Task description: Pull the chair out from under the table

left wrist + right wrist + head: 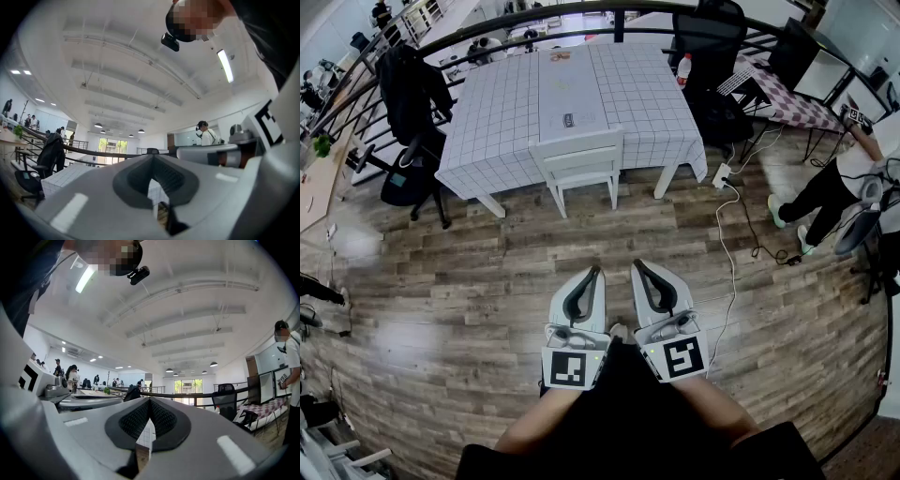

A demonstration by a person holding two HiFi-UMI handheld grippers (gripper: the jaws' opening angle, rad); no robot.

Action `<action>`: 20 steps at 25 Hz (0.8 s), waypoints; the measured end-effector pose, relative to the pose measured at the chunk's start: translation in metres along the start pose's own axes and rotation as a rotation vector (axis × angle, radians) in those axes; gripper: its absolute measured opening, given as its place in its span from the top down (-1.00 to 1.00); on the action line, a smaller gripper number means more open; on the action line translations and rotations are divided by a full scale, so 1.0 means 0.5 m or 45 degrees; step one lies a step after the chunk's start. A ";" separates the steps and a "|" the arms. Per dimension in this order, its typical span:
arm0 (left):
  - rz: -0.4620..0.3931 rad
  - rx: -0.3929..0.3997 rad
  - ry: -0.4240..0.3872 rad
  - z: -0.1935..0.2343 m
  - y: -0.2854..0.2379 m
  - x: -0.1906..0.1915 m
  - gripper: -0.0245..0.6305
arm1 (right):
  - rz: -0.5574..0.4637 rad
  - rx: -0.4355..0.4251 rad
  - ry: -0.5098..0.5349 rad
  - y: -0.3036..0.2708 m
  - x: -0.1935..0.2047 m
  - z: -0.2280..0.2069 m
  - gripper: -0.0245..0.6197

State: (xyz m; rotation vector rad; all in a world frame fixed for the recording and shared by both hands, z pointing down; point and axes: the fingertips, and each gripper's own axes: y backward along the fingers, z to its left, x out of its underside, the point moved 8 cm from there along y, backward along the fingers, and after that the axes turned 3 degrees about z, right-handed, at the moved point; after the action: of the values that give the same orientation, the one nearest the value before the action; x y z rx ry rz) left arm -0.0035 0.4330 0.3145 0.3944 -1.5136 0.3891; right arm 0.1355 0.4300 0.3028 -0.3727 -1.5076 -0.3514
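Pulling-out not yet begun: white chair (578,161) tucked under the near edge of the grid-cloth table (492,122), well apart from left gripper (595,273) and right gripper (638,267), side by side over the near wooden floor (459,281), jaws closed on nothing.

Curved black railing (619,28) noted along the far side. Just inside it, left: black office chair (403,178) draped with a dark jacket (411,89). Inside it, right: second black office chair (710,37). Farther from the railing: white power strip (722,174) on the wood floor (487,281), white cable (727,253) trailing. Person (830,187) near its right end.
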 end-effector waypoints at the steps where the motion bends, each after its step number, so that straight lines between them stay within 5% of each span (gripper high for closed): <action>1: 0.001 -0.003 -0.002 0.000 -0.029 0.045 0.90 | -0.008 -0.003 0.009 -0.016 0.045 -0.024 0.94; 4: -0.013 -0.017 -0.017 -0.006 -0.076 0.123 0.90 | -0.035 -0.003 -0.001 -0.034 0.128 -0.073 0.94; 8: -0.077 -0.054 -0.010 0.015 -0.062 0.121 0.90 | -0.056 0.054 -0.023 -0.015 0.136 -0.080 0.93; 20: -0.036 -0.115 -0.015 0.085 -0.107 0.132 0.90 | 0.011 0.080 -0.049 -0.058 0.170 -0.119 0.93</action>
State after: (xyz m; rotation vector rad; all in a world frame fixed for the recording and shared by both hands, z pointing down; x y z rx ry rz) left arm -0.0137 0.3655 0.3809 0.3465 -1.5297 0.2955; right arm 0.1789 0.3780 0.3867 -0.3377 -1.5506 -0.2905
